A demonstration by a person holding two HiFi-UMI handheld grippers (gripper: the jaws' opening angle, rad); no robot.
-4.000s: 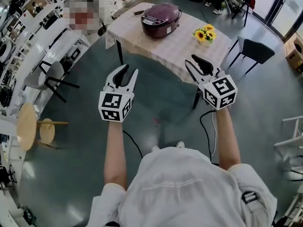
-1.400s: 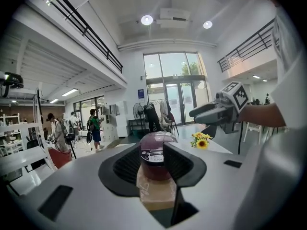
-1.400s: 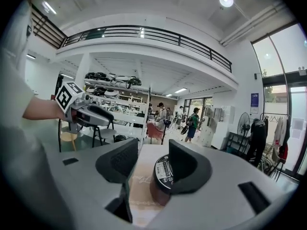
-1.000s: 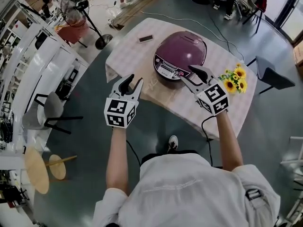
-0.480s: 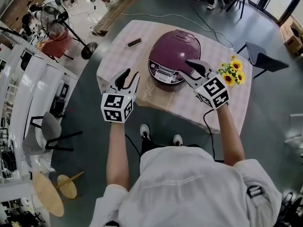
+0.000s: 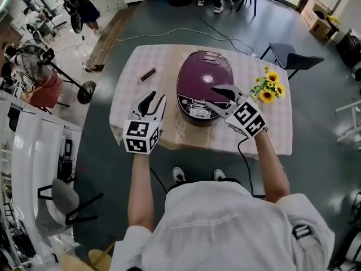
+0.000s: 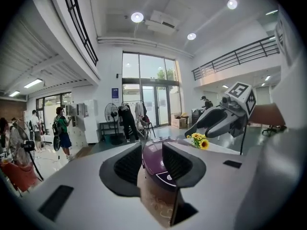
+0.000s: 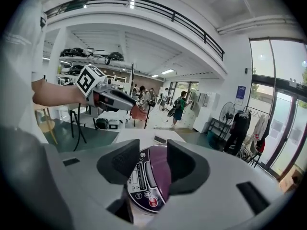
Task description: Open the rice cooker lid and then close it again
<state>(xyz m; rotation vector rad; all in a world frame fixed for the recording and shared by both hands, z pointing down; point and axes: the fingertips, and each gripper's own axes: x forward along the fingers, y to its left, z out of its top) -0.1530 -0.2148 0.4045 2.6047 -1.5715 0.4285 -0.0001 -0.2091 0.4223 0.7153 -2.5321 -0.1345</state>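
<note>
A rounded, plum-purple rice cooker (image 6: 203, 81) sits near the middle of a square worktop (image 6: 265, 126) covered in a pale checked cloth. Its domed lid (image 6: 204, 72) is down, and its grey control panel (image 6: 197, 113) faces the person. In the head view the right tool (image 6: 210, 96) hangs over the front of the cooker, just above that panel, pointing in from the right. Its jaws have just been opening and stand apart. In the right gripper view they frame the panel and the edge of the lid (image 8: 160, 169), but the pads press on nothing and I cannot tell whether they touch the cooker. The left tool (image 6: 157, 97) is just left of the cooker, above the near-left edge of the worktop. Its jaws are also parted and grip nothing; the left gripper view shows only the purple body (image 7: 153, 157) farther off through the gap. That view also shows the right tool (image 7: 189, 132) reaching in from the right. A small bunch of yellow sunflowers (image 6: 266, 89) stands on the worktop to the right of the cooker, close to the right tool's marker cube. A small, flat dark object (image 6: 148, 75) lies near the far-left corner, well apart from the cooker. A dark chair (image 6: 293, 58) stands on the grey floor beyond the far-right corner.
</note>
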